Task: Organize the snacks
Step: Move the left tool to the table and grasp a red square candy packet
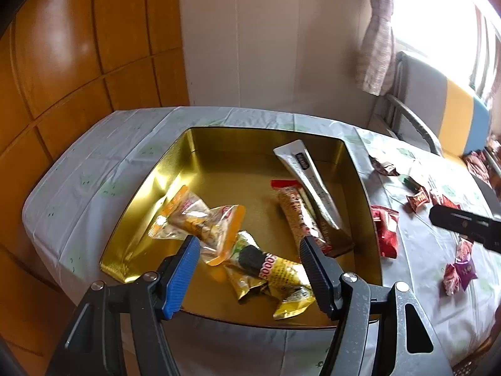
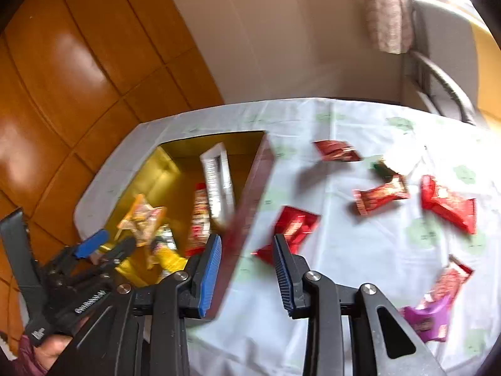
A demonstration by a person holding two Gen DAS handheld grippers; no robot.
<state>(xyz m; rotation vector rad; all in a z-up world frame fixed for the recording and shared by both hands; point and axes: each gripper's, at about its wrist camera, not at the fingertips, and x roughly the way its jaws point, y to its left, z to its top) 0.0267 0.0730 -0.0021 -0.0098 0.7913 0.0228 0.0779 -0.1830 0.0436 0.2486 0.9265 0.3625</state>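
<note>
A gold tin (image 1: pixel 360 169) on the white-clothed table holds several snacks: orange-edged clear packets (image 1: pixel 194 216), yellow packets (image 1: pixel 275 272), a red-and-white bar (image 1: pixel 297 216) and a long white stick pack (image 1: pixel 310 172). My left gripper (image 1: pixel 249 241) hovers open over the tin's near side, nothing between its pads. In the right wrist view, my right gripper (image 2: pixel 246 239) hangs by the tin's right wall (image 2: pixel 250 194), its jaws a narrow gap apart and empty. A red packet (image 2: pixel 294 225) lies just beyond it. The left gripper (image 2: pixel 106 244) shows over the tin.
Loose red packets (image 2: pixel 447 203) (image 2: pixel 380 195) (image 2: pixel 336 150), a green sweet (image 2: pixel 382 167) and a purple packet (image 2: pixel 429 316) are scattered on the cloth right of the tin. A chair (image 1: pixel 416 125) stands at the far right, wooden panelling (image 1: pixel 78 62) at the left. A hand (image 2: pixel 47 351) holds the left gripper.
</note>
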